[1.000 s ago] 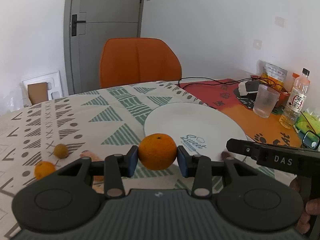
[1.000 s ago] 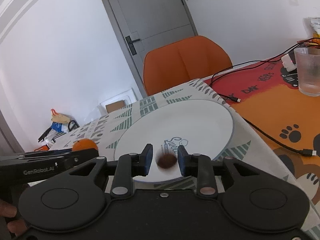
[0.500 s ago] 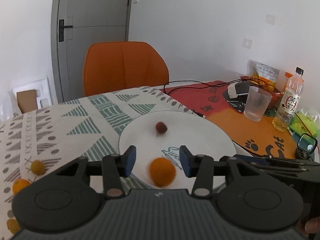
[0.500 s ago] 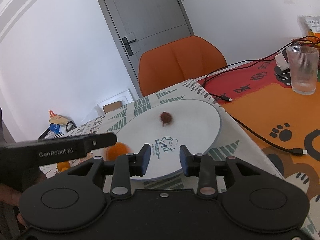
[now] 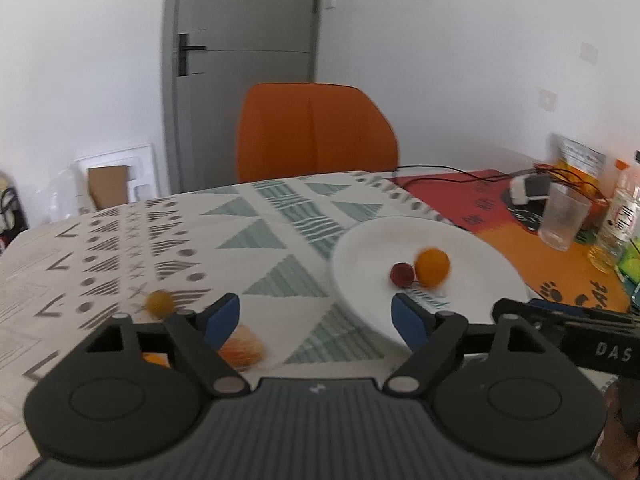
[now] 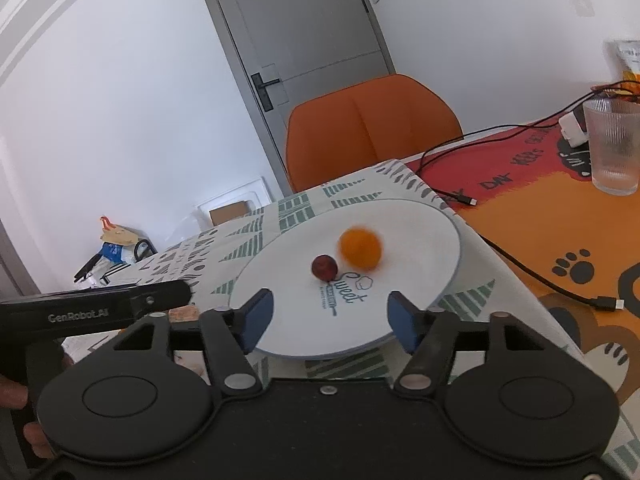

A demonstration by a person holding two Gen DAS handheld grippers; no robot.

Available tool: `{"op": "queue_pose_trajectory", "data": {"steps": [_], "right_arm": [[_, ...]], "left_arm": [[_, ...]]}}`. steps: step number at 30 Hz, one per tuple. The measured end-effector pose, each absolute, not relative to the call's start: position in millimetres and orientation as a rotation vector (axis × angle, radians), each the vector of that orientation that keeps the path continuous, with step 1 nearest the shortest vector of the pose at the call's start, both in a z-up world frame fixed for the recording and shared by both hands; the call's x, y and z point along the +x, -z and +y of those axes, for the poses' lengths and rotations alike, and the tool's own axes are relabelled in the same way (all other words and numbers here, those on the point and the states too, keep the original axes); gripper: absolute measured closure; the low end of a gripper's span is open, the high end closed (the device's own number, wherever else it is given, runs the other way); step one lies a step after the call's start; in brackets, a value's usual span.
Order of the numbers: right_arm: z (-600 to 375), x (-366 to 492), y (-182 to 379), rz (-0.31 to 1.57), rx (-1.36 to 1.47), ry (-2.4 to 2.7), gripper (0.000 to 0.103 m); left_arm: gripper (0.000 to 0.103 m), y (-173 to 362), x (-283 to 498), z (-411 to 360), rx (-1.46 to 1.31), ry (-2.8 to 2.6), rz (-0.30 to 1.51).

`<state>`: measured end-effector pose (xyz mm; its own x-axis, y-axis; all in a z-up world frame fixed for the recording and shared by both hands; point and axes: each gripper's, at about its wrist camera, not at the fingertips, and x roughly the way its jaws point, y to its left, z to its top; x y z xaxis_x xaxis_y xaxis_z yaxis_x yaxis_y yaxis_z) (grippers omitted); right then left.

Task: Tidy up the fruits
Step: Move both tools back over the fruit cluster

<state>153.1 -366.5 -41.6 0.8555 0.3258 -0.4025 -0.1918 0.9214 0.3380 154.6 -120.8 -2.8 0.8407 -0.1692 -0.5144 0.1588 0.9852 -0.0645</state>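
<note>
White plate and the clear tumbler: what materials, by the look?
White plate: probably glazed ceramic or melamine; smooth, opaque, printed "Sweet" logo. Clear tumbler: glass or clear plastic; see-through, vertical ribbing. The look alone settles neither.

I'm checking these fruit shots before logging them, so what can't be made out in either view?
- Left wrist view: pale orange fruit on the patterned tablecloth is blurred and partly behind the left tool's blue pad.
- Both views: round orange fruit on the white plate is motion-smeared.
- Left wrist view: clear bottle is cut off by the edge.
</note>
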Motion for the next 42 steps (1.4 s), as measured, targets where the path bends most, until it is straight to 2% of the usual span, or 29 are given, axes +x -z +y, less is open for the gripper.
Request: {"op": "queue_pose_trajectory", "data": {"steps": [4,8,10,12,14,31,36,42], "right_arm": [[-359,152,38,0.466,0.267,-0.268,0.026],[-350,150,36,0.466,0.253,-0.274,0.019],[-346,149,35,0.468,0.251,-0.284,0.013],[-341,149,34,0.464,0.244,-0.291,0.002],[-337,147,33,0.457,0.24,-0.3,0.0],[-288,136,30,0.478,0.157,-0.414,0.003],[-272,137,34,0.507,0.134,-0.451,0.017],[-259,138,40,0.551,0.127,-0.486,0.029]], "left_arm": [[0.018,0,146,-102,-0.037,0.126,0.539],[0.011,-2,138,-86,-0.048,0.089,0.534],[0.011,-2,133,-78,-0.052,0.076,0.531],[0.011,-2,129,-72,-0.059,0.066,0.531],[0.01,-2,125,-65,-0.068,0.056,0.527],[0.01,18,101,-19,-0.124,-0.016,0.543],[0.011,23,98,-8,-0.141,-0.035,0.546],[0.015,28,94,2,-0.166,-0.036,0.544]]}}
